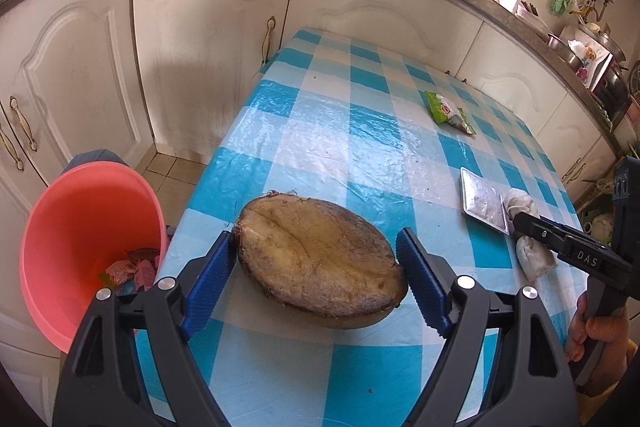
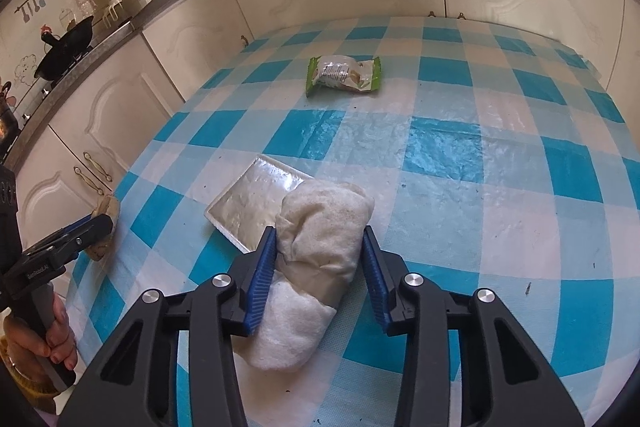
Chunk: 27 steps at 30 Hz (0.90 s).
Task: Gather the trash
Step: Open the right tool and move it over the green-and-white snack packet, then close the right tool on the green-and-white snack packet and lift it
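left view first, bottom centre: the left gripper has its blue pads clamped on the two ends of a husk, a brown half shell lying cut face up on the table. jaws stand wide only because the husk is wide; it looks gripped. at the left edge of the frame, beside and below the table's edge, a bin waits, pink, with a few bright scraps already at its bottom. so some trash is in, by the look of it.

right view, bottom centre: the right gripper is closed on a wad of white tissue, pads pressing its sides and the soft roll pinched in between them. the wad lies along the checked cloth, its near end running back under the jaws. touching its far left side, a tray, flat and silvery, lies on the table. far left in this frame the left gripper shows side on, a hand below it on the handle.

further up, centre of the right view, a wrapper, green and white, lies alone, well apart from everything else.

my tally: two pieces in hand and not yet in the bin, tray and wrapper untouched. i'd call it around the middle. the husk is nearest the bin, so a short carry to the left; the wad has to cross the whole table.
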Each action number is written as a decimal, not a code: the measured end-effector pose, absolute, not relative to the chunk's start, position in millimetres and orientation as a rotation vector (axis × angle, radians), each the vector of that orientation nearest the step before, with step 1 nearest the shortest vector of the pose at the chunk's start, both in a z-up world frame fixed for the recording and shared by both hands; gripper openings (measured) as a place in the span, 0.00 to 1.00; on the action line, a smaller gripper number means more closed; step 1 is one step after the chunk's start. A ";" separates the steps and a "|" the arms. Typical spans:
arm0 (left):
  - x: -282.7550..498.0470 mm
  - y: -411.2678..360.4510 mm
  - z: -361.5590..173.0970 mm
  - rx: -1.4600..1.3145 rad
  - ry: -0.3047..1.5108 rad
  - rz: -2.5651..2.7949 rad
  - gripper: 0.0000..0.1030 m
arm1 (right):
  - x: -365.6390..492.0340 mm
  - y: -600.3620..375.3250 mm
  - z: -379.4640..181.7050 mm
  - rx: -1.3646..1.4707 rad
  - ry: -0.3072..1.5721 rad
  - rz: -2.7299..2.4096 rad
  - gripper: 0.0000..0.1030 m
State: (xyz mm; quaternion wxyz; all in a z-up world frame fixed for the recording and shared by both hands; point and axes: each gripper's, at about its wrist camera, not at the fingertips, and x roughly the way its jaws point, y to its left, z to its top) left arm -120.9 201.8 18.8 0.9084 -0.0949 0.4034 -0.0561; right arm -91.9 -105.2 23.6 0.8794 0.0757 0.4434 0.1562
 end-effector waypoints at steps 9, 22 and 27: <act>-123.7 215.5 24.4 -0.225 0.797 -0.112 0.66 | -81.1 -98.9 42.4 0.086 0.889 0.287 0.78; -113.8 206.1 12.4 -0.158 0.844 -0.114 0.68 | 52.2 -80.8 47.6 0.115 1.042 0.292 0.85; -110.8 199.5 10.7 -0.121 0.848 -0.123 0.77 | 91.5 -69.2 34.8 0.050 1.069 0.259 0.84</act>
